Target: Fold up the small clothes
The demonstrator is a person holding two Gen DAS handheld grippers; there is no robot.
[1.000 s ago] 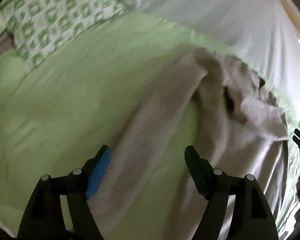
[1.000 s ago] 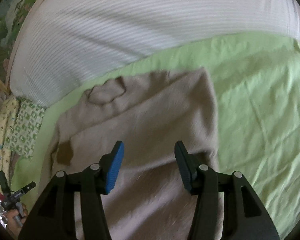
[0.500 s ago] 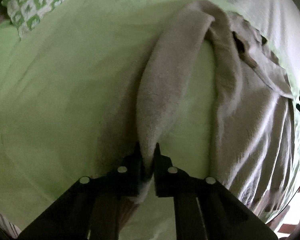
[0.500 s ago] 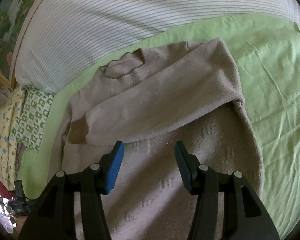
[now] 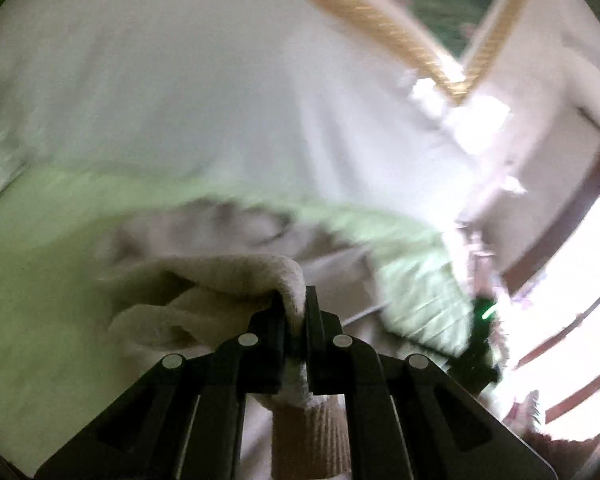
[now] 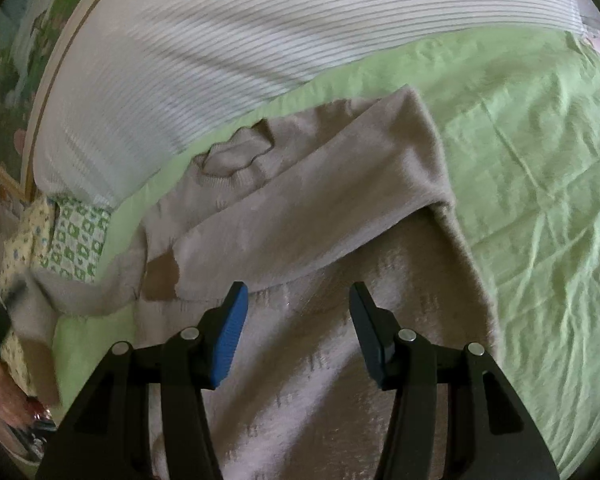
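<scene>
Pinched tight, the left gripper's (image 5: 296, 312) black fingers (image 5: 274, 320) clamp a fold of the beige sweater's left sleeve (image 5: 228, 272); its ribbed cuff (image 5: 308, 436) hangs out below the jaws toward six o'clock; the view around it is smeared with motion, so little else there is sure. Off at nine o'clock in the right wrist view that same sleeve (image 6: 72, 296) stretches away from the body toward a blurred dark shape at the edge. Moving rightward, the sweater (image 6: 320, 380) lies flat on the green sheet (image 6: 540, 200), neckline (image 6: 232, 156) at eleven o'clock, near the white striped bedding (image 6: 260, 40); the other sleeve (image 6: 300, 220) is folded across the chest, its darker cuff (image 6: 160, 276) at ten o'clock. Above the sweater's lower body the right gripper (image 6: 298, 320) hovers with fingers (image 6: 230, 332) about half spread, nothing between them; one pad is blue. A green-patterned pillow (image 6: 80, 240) sits at nine o'clock beyond the sheet's edge.
</scene>
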